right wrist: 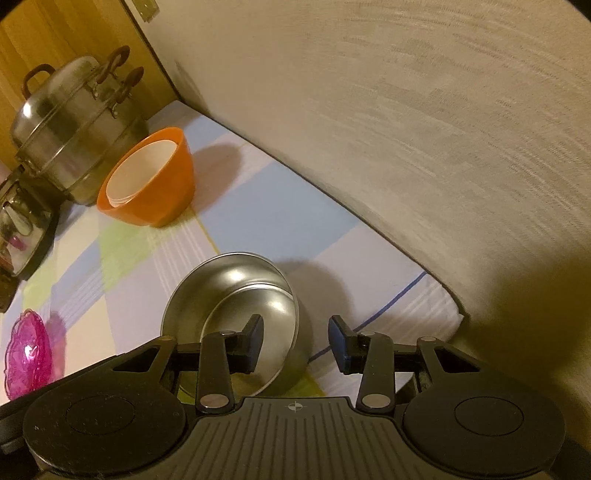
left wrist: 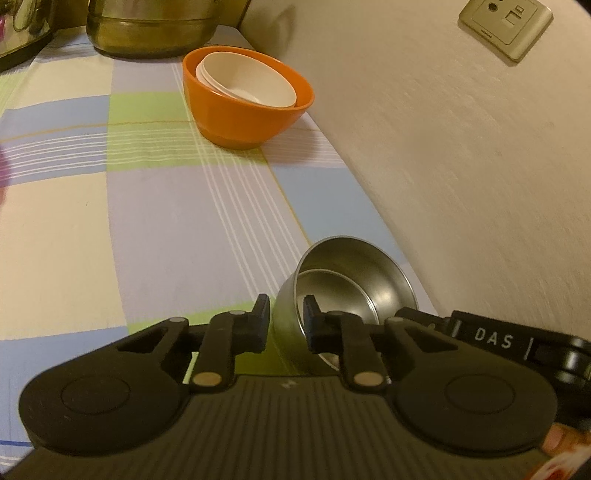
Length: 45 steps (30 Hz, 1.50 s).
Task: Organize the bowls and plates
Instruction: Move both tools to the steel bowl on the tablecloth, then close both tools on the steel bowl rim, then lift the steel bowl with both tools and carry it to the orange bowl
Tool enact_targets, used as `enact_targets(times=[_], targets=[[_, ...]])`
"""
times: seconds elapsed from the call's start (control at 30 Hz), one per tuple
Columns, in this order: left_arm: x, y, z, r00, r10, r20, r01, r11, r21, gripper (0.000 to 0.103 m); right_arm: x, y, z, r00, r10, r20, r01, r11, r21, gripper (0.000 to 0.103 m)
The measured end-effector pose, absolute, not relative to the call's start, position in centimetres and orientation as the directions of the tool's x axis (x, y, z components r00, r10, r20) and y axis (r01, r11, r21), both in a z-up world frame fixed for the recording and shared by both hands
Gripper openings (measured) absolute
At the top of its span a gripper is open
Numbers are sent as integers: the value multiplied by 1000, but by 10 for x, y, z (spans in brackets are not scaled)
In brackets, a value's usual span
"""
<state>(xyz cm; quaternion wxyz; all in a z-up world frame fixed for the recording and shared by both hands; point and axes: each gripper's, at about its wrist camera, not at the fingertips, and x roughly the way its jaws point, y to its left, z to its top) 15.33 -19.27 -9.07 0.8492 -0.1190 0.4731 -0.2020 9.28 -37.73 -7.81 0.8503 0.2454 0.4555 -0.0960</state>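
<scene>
Checked cloth (left wrist: 147, 221) in lilac, green and cream over the surface, pushed hard against a pale wall. Nearest, pinched in the left claw (left wrist: 287, 325): 2 steel bowls (left wrist: 354, 266), 1 nested inside the other and tipped off level. Closed down to a slim gap across the metal, with 1 finger outside the wall and 1 inside, so judged clamped on the pair. Probably held that way to carry both as 1 stack rather than 2 loose pieces. Straddling the rim from the other side, the right claw (right wrist: 297, 336): spread wide, 1 finger over the inner bowl and 1 outside it, gripping nothing. Likely posted there to steady the tilt or take over the stack. Off to the left and well apart, 1 pink glass dish (right wrist: 27, 354), alone on the cloth, not yet grouped with anything. Farther along the wall, 1 orange bowl (left wrist: 243, 110), upright, with at least 2 white bowls (left wrist: 251, 77) nested inside. Exact white count hard to tell from the overlapping rims. Smaller in larger, a sensible space-saving order, and judged a likely model for the steel pair. Just behind, 1 lidded steamer pot (right wrist: 74, 129). Highest on the wall, 1 socket plate (left wrist: 506, 22). Plates in view: 0.
</scene>
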Motion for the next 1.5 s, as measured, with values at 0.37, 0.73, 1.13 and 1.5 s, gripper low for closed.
enact_targets(times=[0.37,0.73,1.13,1.5], targets=[[157,-197,-94,461,-464,-756,250,886,-391,8,100,-375,-84,540,56,-840,409,855,320,12],[158,-198,-93,454,-464,-760,258,885,-386,5,100,-374,-84,542,49,-839,409,856,315,6],[156,-187,-76,485,-467,-739,244,884,-398,5,96,-368,-66,590,64,-805,377,860,345,6],[174,-170,-43,551,-457,-698,224,887,-404,5,118,-354,-37,641,80,-764,323,875,362,6]])
